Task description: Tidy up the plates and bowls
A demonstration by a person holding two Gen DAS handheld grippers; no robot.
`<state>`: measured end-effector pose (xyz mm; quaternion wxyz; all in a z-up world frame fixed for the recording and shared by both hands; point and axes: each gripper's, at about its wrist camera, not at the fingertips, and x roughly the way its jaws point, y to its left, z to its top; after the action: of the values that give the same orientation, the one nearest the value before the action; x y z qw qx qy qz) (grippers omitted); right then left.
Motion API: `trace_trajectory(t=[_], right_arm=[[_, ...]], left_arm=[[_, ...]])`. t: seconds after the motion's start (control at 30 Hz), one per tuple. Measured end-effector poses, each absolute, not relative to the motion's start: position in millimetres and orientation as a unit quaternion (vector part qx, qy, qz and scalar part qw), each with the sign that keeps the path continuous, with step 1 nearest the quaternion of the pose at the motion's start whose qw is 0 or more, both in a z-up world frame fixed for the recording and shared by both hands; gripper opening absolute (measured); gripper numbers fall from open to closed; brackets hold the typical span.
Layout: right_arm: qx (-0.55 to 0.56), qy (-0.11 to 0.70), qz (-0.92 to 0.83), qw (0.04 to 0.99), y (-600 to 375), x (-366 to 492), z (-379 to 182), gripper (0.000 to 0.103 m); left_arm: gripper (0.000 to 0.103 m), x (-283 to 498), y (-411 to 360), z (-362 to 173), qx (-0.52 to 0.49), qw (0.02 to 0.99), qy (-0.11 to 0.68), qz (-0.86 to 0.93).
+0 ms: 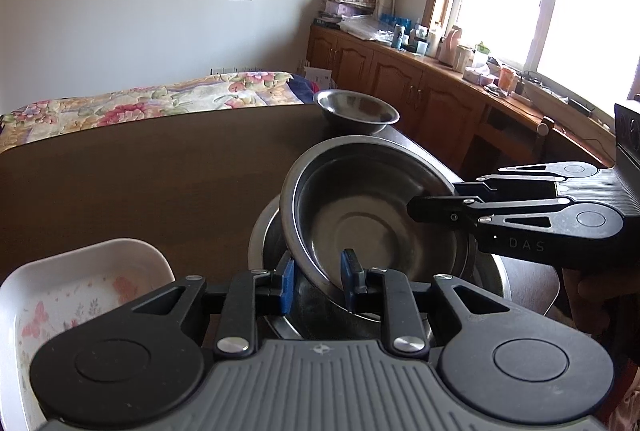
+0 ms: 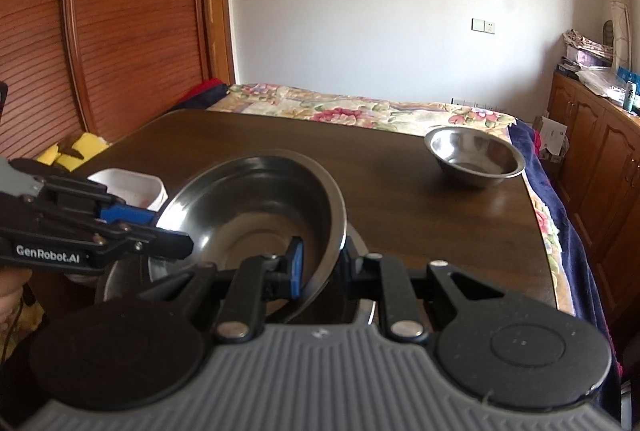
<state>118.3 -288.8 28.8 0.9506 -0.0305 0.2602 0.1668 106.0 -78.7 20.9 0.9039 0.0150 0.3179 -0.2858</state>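
Left wrist view: the left gripper (image 1: 318, 283), at lower centre, is clamped on the near rim of a steel bowl (image 1: 372, 215), one blue pad (image 1: 287, 285) outside the wall and the other inside. The bowl is tilted, its far rim raised, and sits over a stack of steel dishes (image 1: 264, 243) whose rims show beneath and to its left. From the right edge the right gripper (image 1: 434, 205) reaches in and closes on the bowl's right rim. A white floral dish (image 1: 80, 283) lies at lower left, just beside the stack, on the dark wooden table (image 1: 140, 183). A small steel bowl (image 1: 356, 111) stands upright near the table's far corner, above centre of the frame and well apart from the stack. A floral bedspread (image 1: 140, 107) runs behind the table; wooden cabinets (image 1: 400, 87) with cluttered tops line the wall under the bright window at upper right.

Right wrist view: the right gripper (image 2: 320, 267), at lower centre, pinches the tilted bowl's (image 2: 248, 211) rim between its pads. The left gripper (image 2: 168, 231) enters from the left edge, gripping the opposite rim; the white dish (image 2: 132, 183) shows behind it. The small bowl (image 2: 474, 155) stands at centre right on the table (image 2: 380, 191). A louvred wooden door (image 2: 100, 31) fills the upper left.
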Motion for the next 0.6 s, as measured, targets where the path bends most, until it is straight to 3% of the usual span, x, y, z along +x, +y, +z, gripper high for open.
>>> trace_trajectory(t=[0.6], right_arm=[[-0.075, 0.269, 0.172, 0.945, -279.4, 109.3, 23.8, 0.028]], left_arm=[[0.027, 106.0, -86.6, 19.6, 0.036, 0.9, 0.323, -0.291]])
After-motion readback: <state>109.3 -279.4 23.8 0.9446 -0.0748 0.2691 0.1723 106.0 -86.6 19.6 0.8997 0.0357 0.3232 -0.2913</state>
